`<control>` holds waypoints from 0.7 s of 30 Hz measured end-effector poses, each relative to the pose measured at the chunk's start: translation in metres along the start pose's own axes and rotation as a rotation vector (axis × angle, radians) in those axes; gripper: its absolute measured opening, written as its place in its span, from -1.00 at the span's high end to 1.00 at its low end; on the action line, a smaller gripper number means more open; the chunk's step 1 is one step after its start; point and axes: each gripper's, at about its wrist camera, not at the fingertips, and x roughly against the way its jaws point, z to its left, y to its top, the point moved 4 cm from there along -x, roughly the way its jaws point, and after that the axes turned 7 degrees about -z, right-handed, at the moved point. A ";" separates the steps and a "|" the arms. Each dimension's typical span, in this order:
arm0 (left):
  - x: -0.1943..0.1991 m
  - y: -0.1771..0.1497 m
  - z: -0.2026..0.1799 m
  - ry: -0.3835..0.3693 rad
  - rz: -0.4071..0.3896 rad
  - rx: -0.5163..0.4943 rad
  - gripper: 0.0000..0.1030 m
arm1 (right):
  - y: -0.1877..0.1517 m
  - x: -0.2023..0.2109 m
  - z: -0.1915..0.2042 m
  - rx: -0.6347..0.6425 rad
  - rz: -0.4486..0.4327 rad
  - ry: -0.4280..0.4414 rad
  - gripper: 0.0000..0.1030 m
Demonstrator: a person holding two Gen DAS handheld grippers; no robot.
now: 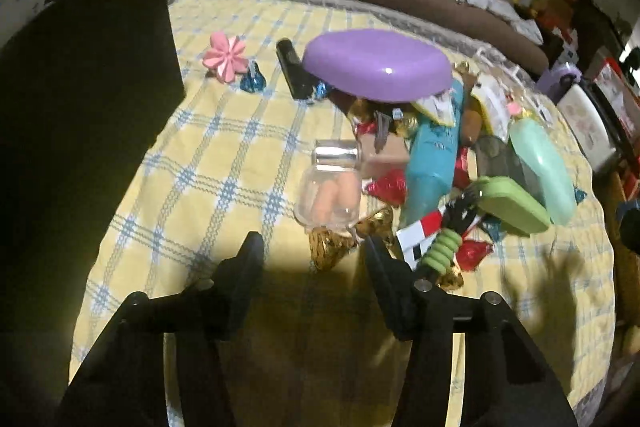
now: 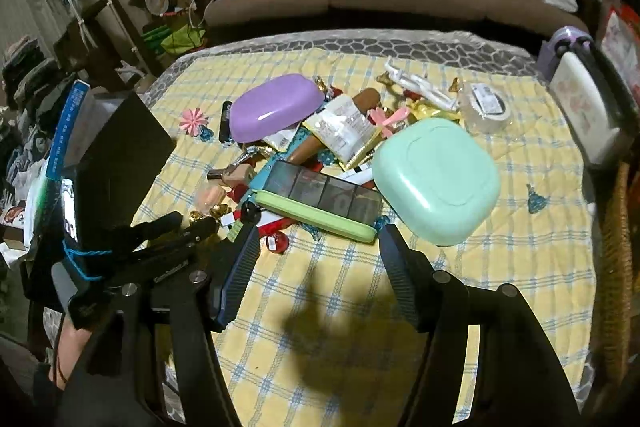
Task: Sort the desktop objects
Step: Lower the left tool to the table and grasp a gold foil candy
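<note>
Both tongs, left (image 1: pixel 314 247) and right (image 2: pixel 316 239), hang spread and empty; next, I judge, pinching the gold candy (image 1: pixel 332 251).

Dim room, hard shadows on the tablecloth (image 2: pixel 520 247), fisheye-curved edges.

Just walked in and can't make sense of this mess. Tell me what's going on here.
A person holds a gripper in each hand over a cluttered table, sorting. The left gripper hangs open just short of a clear jar and gold-wrapped candies. The right gripper hangs open near a green case and mint box. Nothing is held.
</note>
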 end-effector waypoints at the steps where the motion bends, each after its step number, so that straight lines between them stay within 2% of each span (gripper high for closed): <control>1: 0.000 0.000 0.001 -0.001 -0.001 0.008 0.21 | -0.001 -0.001 -0.001 -0.007 0.003 0.004 -0.15; 3: 0.002 0.000 0.005 -0.001 0.002 0.026 0.56 | -0.002 -0.005 -0.003 -0.017 0.008 0.012 -0.15; 9: 0.018 -0.001 0.018 0.036 0.013 0.033 0.56 | -0.005 -0.007 -0.005 -0.023 0.011 0.013 -0.15; 12: 0.036 0.006 0.022 0.084 0.004 0.007 0.56 | -0.007 -0.010 -0.005 -0.031 0.019 0.011 -0.15; 16: 0.074 0.024 0.033 0.149 -0.039 -0.002 0.56 | -0.014 -0.021 -0.003 -0.042 0.049 0.011 -0.15; 21: 0.122 0.041 0.049 0.159 -0.096 0.037 0.56 | -0.028 -0.041 0.004 -0.032 0.098 0.015 -0.15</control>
